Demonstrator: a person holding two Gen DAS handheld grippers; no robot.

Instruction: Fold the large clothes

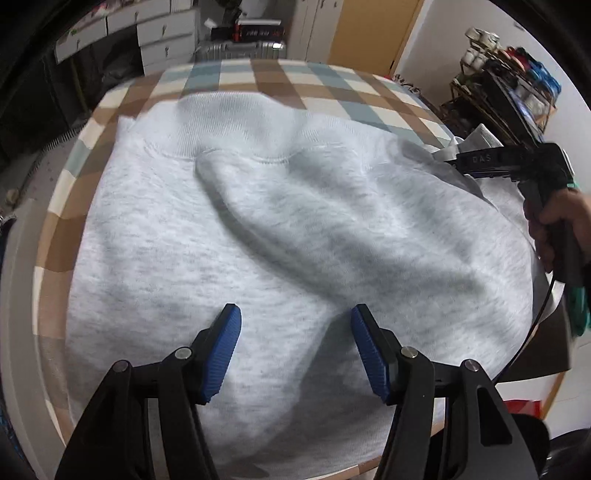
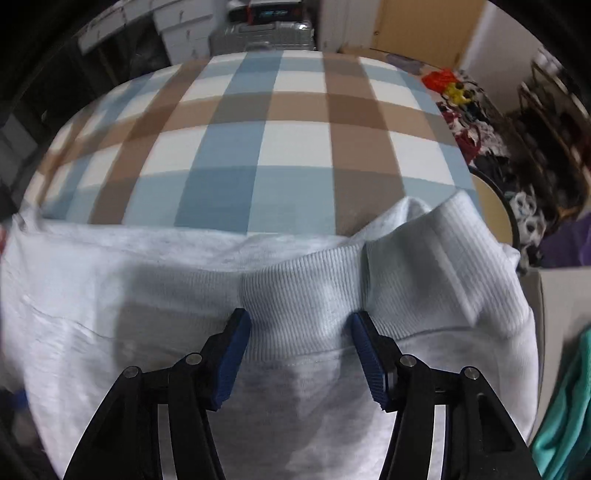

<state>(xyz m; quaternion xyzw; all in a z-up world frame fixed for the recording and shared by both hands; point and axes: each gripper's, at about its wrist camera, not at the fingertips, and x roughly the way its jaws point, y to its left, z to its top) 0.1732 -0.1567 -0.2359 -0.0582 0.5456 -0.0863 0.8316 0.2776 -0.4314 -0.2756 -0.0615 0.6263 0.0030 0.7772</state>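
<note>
A light grey sweatshirt [image 1: 280, 221] lies spread over a table with a blue, brown and white checked cloth [image 1: 303, 85]. A long soft fold runs diagonally across it. My left gripper [image 1: 295, 321] hovers open over the sweatshirt's body, with nothing between its blue pads. At the right edge of that view a hand [image 1: 554, 221] holds the other gripper's black handle over the garment's far side. In the right wrist view the sweatshirt [image 2: 147, 280] fills the lower half. My right gripper [image 2: 301, 325] stands open over its ribbed band [image 2: 303, 280], beside a ribbed cuff [image 2: 424, 266].
Bare checked cloth [image 2: 277, 147] stretches beyond the sweatshirt. White drawers [image 1: 166, 33] and a silver suitcase [image 1: 240, 50] stand behind the table. A cluttered rack [image 1: 509, 85] and a pile of clothes [image 2: 480, 122] are at the right. Teal fabric [image 2: 565, 406] hangs near the right gripper.
</note>
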